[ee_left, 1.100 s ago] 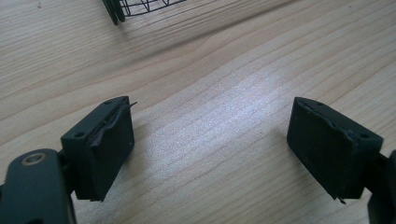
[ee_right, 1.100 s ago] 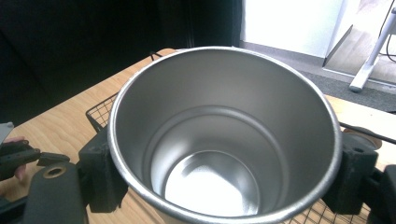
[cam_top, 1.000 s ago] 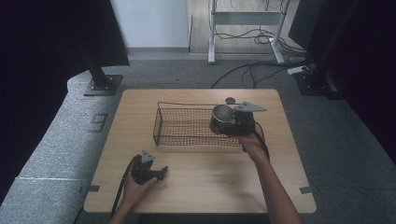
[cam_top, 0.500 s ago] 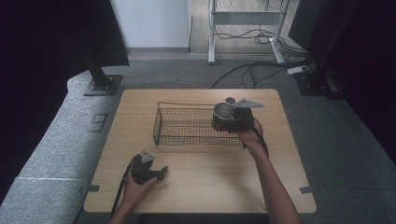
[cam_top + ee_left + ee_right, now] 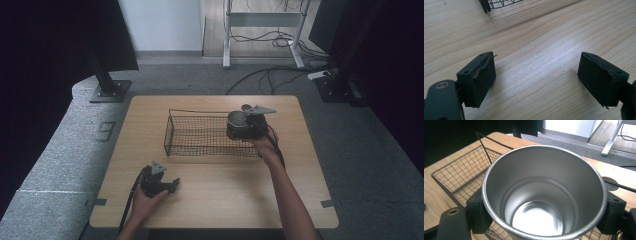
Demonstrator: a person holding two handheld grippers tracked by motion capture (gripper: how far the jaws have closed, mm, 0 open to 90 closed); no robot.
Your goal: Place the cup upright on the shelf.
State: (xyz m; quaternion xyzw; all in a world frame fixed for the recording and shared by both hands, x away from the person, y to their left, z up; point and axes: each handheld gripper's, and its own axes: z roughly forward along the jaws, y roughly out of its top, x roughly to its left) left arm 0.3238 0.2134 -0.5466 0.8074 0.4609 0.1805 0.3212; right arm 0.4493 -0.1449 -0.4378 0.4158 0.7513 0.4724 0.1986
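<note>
— While the right gripper (image 5: 239, 126) hung over the wire basket (image 5: 200, 136), what was it carrying?

— A steel cup (image 5: 544, 195), upright, mouth toward the camera that rode on that gripper. One black jaw pressed on the cup's wall at nine o'clock and the other at three, so the grip was closed on it.

— Where did the cup sit on the table (image 5: 220, 200)?

— From the high view the cup (image 5: 237, 120) was above the basket's three o'clock end, just inside the rim. Whether its base touched the mesh I could not tell.

— And the basket (image 5: 459, 172) in the right gripper view?

— It spread out behind and below the cup, toward ten o'clock, with bare mesh inside.

— What of the left gripper (image 5: 159, 184)?

— It lay low near the table's seven o'clock corner, well apart from the basket. In the left gripper view its jaws stood wide apart with nothing between them but wood grain (image 5: 534, 75), and a corner of the basket (image 5: 496, 3) showed at twelve o'clock.
</note>
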